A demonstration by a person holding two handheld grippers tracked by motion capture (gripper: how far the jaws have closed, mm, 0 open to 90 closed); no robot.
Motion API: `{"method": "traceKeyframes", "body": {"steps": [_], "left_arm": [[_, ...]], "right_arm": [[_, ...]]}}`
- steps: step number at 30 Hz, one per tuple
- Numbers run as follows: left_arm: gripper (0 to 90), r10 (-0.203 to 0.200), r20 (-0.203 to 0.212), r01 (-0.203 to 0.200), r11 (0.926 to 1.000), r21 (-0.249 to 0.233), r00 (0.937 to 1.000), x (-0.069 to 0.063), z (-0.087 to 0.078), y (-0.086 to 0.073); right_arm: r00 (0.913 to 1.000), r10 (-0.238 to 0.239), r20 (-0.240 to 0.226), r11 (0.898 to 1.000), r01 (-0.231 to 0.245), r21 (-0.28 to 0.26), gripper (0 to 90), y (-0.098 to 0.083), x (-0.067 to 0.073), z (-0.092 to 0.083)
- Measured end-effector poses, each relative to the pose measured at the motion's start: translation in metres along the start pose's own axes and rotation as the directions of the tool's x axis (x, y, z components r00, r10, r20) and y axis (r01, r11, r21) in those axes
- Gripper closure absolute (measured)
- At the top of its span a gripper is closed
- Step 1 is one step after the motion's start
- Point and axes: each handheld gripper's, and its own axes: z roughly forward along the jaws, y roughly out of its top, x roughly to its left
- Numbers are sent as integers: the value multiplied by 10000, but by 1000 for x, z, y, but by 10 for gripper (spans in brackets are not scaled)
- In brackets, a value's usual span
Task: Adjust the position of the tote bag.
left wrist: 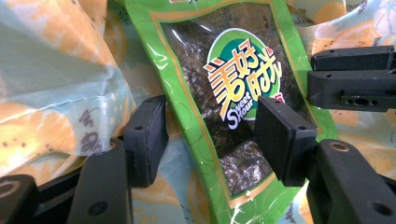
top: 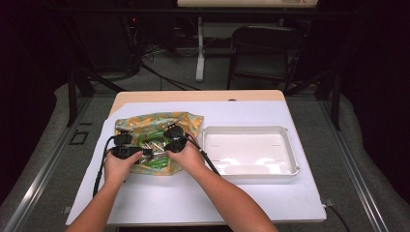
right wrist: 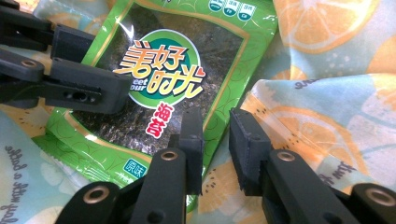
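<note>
so both hands sit mid-left of the high view, left gripper [left wrist: 210, 135] spread over the seaweed packet [left wrist: 233, 93]. right gripper [right wrist: 215, 149] hangs parted at its edge, pinching nothing. packet's long axis runs bottom to top in the left gripper view.

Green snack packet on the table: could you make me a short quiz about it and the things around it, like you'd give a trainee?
1. True or false: the white tray holds nothing.
2. What does the green snack packet lie on?
A. bare table
B. the orange-patterned bag
C. a chair
3. Fill in: the jaws of the left gripper stand ___, one on each side of the packet's printed label.

Key: 1 true; 2 B; 3 open.
</note>
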Motion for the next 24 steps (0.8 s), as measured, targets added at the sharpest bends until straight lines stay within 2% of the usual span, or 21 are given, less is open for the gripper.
{"method": "traceKeyframes", "body": {"steps": [2, 9, 14, 23, 24], "left_arm": [[436, -125, -65, 125, 9999, -1, 9999, -1, 1, 0], [465, -94, -83, 93, 9999, -80, 9999, 0, -1, 1], [502, -113, -29, 111, 9991, -421, 9999, -2, -5, 1], [527, -133, 72, 137, 9978, -651, 9999, -3, -9, 1], [529, -40, 74, 45, 9976, -688, 10000, -3, -10, 2]], "right_arm": [[10000, -22, 2, 10000, 22, 10, 753, 0, 0, 0], [9999, 125, -55, 9999, -125, -29, 757, -1, -2, -1], [9998, 180, -74, 9997, -182, -172, 770, -1, -2, -1], [9999, 131, 92, 9997, -129, -199, 788, -2, -2, -1], [9999, 111, 85, 9998, -109, -184, 787, -2, -2, -1]]}}
